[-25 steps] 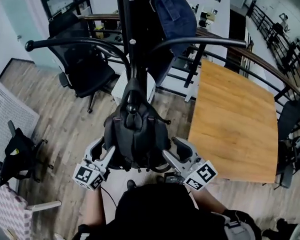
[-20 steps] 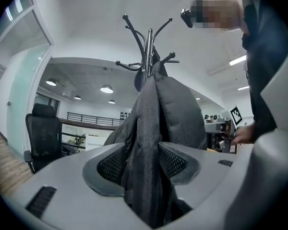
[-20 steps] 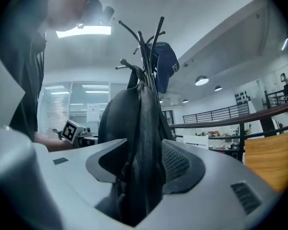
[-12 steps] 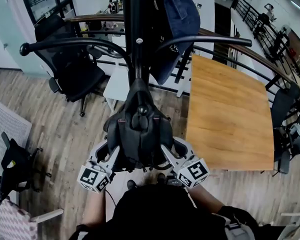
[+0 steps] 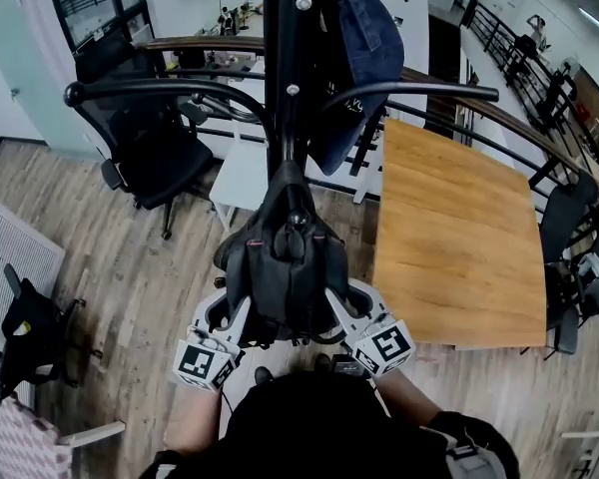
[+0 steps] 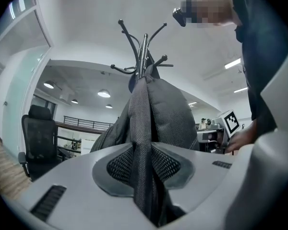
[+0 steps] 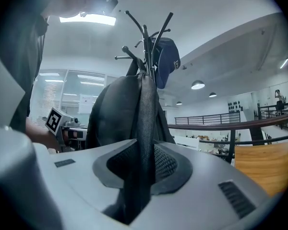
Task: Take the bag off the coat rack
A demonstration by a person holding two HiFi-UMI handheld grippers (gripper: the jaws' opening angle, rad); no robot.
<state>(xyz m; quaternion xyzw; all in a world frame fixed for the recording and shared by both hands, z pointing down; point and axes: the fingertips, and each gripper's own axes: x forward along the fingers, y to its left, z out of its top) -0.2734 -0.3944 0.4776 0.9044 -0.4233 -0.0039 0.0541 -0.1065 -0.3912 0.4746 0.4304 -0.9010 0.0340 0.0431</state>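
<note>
**Bag gripped on both sides, not yet lifted off the rack**

The black bag (image 5: 285, 267) is seen hanging against the pole of the coat rack (image 5: 283, 78), its narrowed top drawn up to the pole below the curved arms. No slack is seen at the top, so the weight is judged to be carried by the rack and not yet by the person.

The left tongs (image 6: 144, 164) are closed on a fold of the bag's grey woven fabric, which runs up between the two pads. The right tongs (image 7: 140, 169) are closed in the same way on a dark fold at the bag's other side. The jaws of both have just been closing, with fabric between them in each case. In the head view the two are set low on the bag, one at each flank.

The reach and the grasp are thus taken as done. What is left is judged to be the lift that frees the top from its hook and the carrying of the bag clear of the pole. A blue garment (image 5: 364, 38) hangs higher on the rack and is left untouched.
</note>
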